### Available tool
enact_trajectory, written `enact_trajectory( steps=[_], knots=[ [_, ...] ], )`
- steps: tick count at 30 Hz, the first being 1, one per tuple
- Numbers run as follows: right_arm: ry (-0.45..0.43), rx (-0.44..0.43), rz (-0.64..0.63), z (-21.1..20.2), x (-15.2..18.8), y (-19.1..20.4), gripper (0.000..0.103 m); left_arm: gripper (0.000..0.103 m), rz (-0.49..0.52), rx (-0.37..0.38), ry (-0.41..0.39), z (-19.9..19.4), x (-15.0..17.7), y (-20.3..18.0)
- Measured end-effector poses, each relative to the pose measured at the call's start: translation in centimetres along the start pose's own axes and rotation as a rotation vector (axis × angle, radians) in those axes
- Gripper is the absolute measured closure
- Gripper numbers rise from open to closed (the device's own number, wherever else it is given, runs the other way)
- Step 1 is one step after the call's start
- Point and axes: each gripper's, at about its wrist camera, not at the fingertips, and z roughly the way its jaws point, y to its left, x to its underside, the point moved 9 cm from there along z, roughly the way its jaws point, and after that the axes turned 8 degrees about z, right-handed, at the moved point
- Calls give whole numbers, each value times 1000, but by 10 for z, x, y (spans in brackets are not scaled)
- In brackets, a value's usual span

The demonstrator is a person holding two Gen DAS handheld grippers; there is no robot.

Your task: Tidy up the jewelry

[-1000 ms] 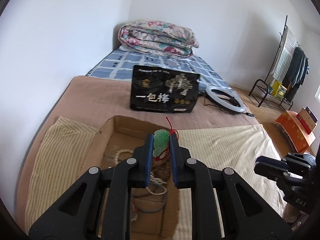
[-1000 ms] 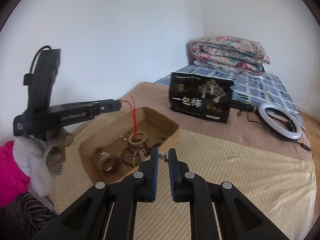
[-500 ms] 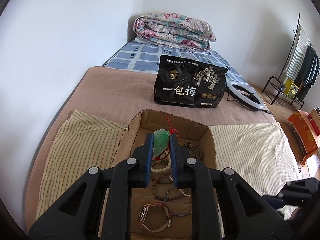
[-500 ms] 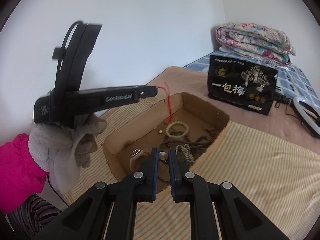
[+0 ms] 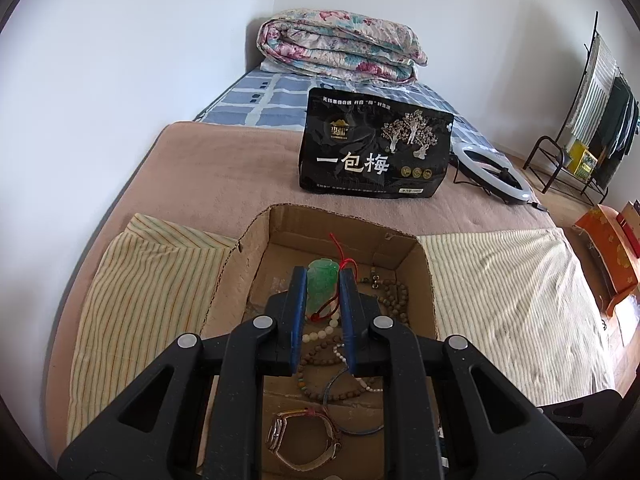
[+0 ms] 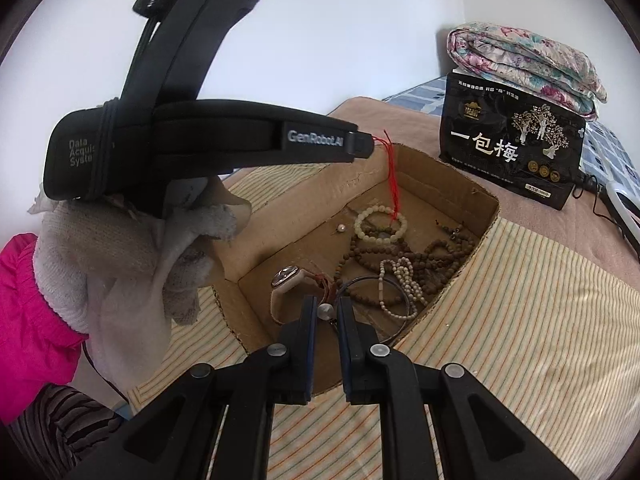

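My left gripper (image 5: pixel 323 276) is shut on a green jade pendant (image 5: pixel 321 285) with a red cord (image 5: pixel 341 252), held above an open cardboard box (image 5: pixel 256 240). In the right wrist view the left gripper (image 6: pixel 362 145) hangs over the box (image 6: pixel 440 178) with the red cord (image 6: pixel 394 184) dangling down. My right gripper (image 6: pixel 325 307) is shut on a small pearl earring (image 6: pixel 325 311) just above the box's near edge. The box holds bead bracelets (image 6: pixel 380 224), brown bead strings (image 6: pixel 424 260), a watch (image 6: pixel 286 282) and a thin bangle (image 6: pixel 404 308).
The box lies on a striped cloth (image 5: pixel 140 300) over a brown blanket (image 5: pixel 208 176) on a bed. A black snack bag (image 5: pixel 376 152) stands behind the box, with a ring light (image 5: pixel 492 172) to its right and a folded quilt (image 5: pixel 340 52) at the headboard.
Both grippers have moved in over the box, which looks nearer and more centred in both views. The left still holds the pendant and the right still holds the pearl earring.
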Motion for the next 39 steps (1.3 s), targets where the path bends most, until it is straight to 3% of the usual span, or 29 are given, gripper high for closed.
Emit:
enact_trajectory(
  steps=[2,9,12,16,18,30,39],
  knots=[
    [-1,3,-7,1,0,2,93,88,-6,2,13,3,2,0],
    [-17,11,-35,-1,-1,7,64,87,-44,7,10,2,-1,3],
    [-29,20,-39,-3,-2,7,40,45,-49,-11,0,0,-2,3],
    [-40,42,-48,-6,-2,6,32,44,-48,-22,-9,-3,-3,5],
    [-50,68,-45,-8,-3,2,21,44,-60,-21,-9,-3,-3,6],
    [-71,121,-32,-29,-3,-7,13,44,-37,-42,-34,-21,-4,-2],
    [-115,136,-25,-67,2,-9,11,44,-23,-42,-107,-70,-14,-23]
  ],
)
